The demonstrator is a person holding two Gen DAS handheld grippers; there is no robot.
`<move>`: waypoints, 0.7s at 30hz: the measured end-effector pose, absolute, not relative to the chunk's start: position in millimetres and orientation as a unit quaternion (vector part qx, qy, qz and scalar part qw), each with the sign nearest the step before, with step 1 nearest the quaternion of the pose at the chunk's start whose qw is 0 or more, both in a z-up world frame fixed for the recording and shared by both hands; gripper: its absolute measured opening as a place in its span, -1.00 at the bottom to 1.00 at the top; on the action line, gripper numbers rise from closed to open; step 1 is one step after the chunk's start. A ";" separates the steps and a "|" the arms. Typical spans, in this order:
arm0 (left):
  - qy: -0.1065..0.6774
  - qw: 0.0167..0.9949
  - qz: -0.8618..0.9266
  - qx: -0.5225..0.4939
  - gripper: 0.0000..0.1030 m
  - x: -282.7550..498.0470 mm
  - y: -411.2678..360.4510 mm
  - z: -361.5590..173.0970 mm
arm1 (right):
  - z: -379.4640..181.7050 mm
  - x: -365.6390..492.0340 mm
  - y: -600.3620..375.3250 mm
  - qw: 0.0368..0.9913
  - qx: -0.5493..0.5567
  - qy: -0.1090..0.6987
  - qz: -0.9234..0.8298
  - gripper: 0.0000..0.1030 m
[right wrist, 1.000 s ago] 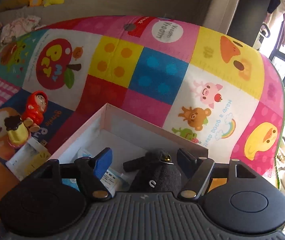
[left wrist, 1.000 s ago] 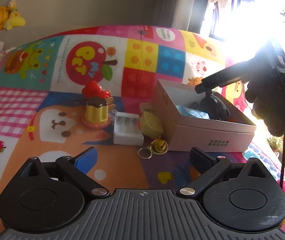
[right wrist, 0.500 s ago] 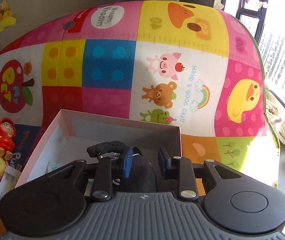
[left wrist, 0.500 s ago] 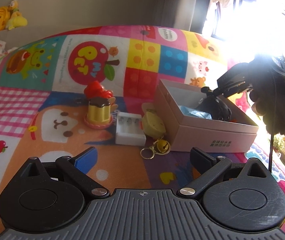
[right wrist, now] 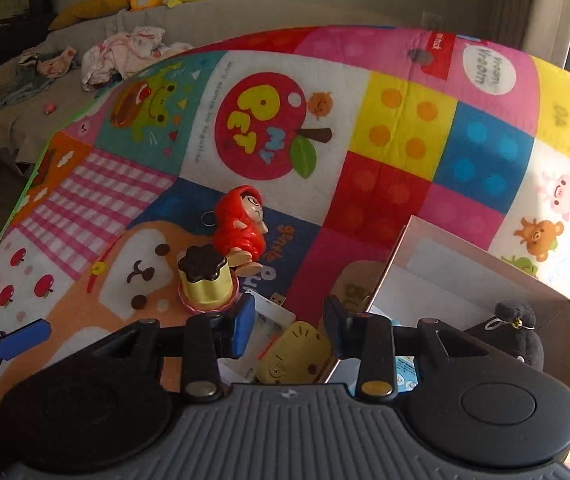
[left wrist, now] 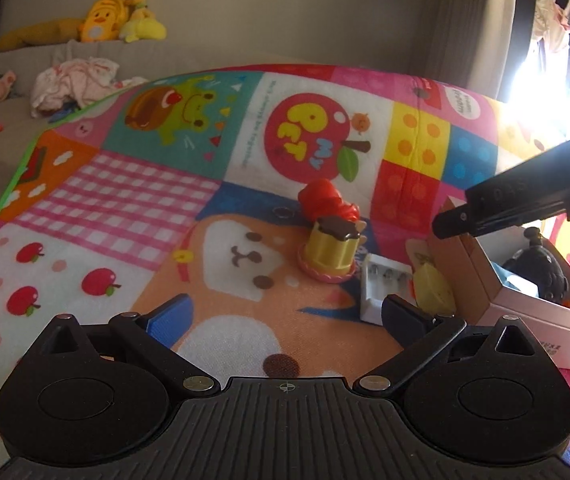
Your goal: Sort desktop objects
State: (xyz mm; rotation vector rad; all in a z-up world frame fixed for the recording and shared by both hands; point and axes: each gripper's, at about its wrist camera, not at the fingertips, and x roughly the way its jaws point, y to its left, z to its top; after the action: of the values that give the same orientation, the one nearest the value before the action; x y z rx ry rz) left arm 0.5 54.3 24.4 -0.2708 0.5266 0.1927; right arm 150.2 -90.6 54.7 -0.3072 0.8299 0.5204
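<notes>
pink cardboard box (right wrist: 481, 276) sits on the patchwork mat (right wrist: 401, 184) and already holds the black plush toy (right wrist: 519, 334) plus a blue packet — so part of the sorting looks done. 4 things lie outside, just beside the box's near wall: the red hooded figurine (right wrist: 241, 226), the gold pudding toy (right wrist: 205, 282), the white battery case (left wrist: 385, 286) and the yellow keychain charm (right wrist: 295, 354). the right gripper (right wrist: 289, 320) has just been opening a little, its jaws a narrow gap apart, empty, above the charm. the left gripper (left wrist: 285, 312) hangs wide apart, holding nothing. the charm seems the likely next pick.
</notes>
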 end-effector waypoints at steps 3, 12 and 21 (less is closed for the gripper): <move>0.265 0.953 0.074 -0.130 1.00 0.3 50.4 22.8 | 33.8 171.5 -72.6 0.867 -0.157 0.420 0.217 -0.31; 0.297 0.950 0.017 -0.090 1.00 2.7 29.6 15.4 | 14.6 185.2 -52.5 0.840 -0.158 0.465 0.230 -0.26; 0.304 0.948 -0.086 -0.037 1.00 -8.6 -0.3 12.1 | 35.6 129.7 -70.1 0.781 -0.132 0.516 0.325 -0.32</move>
State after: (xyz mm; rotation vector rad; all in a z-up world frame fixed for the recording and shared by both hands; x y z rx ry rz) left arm -8.6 -0.3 12.1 -0.0762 0.6185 -0.1755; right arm 129.7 -70.1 35.6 -0.2851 1.1150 0.7011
